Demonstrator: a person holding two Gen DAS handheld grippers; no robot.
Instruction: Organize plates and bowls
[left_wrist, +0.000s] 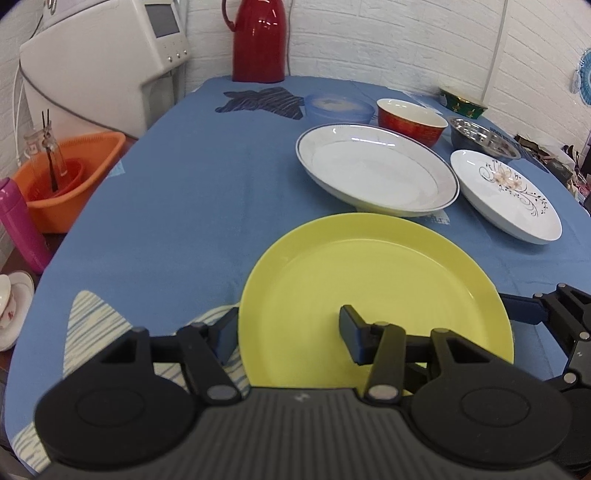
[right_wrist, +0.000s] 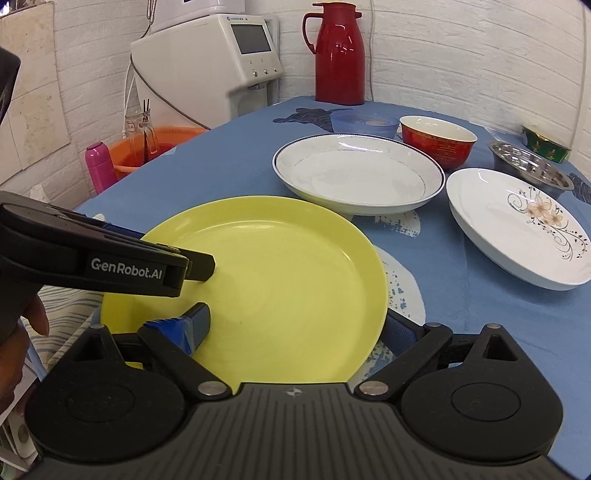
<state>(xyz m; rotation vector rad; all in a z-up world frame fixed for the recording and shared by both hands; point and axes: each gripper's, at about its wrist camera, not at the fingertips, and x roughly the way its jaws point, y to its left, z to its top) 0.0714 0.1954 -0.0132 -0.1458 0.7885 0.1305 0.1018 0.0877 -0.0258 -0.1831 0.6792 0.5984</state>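
Observation:
A yellow plate (left_wrist: 380, 280) (right_wrist: 280, 266) lies nearest on the blue tablecloth. My left gripper (left_wrist: 290, 336) stands open across its left rim, one finger outside the edge and one over the plate. My right gripper (right_wrist: 295, 328) is open too, straddling the plate's near right rim. Behind sit a white plate with a dark rim line (left_wrist: 373, 170) (right_wrist: 354, 173) and a flower-patterned plate (left_wrist: 506, 192) (right_wrist: 517, 225). Farther back stand a red bowl (left_wrist: 410, 120) (right_wrist: 437, 142), a steel bowl (left_wrist: 480, 138) (right_wrist: 532, 170) and a pale blue bowl (left_wrist: 336, 107) (right_wrist: 364, 123).
A red thermos (left_wrist: 258, 40) and a green bowl (left_wrist: 463, 101) stand at the table's far end by the wall. Left of the table are a white dispenser (left_wrist: 99, 62), an orange basin (left_wrist: 70, 173), a pink bottle (left_wrist: 20, 225) and a teacup on a saucer (left_wrist: 7, 306).

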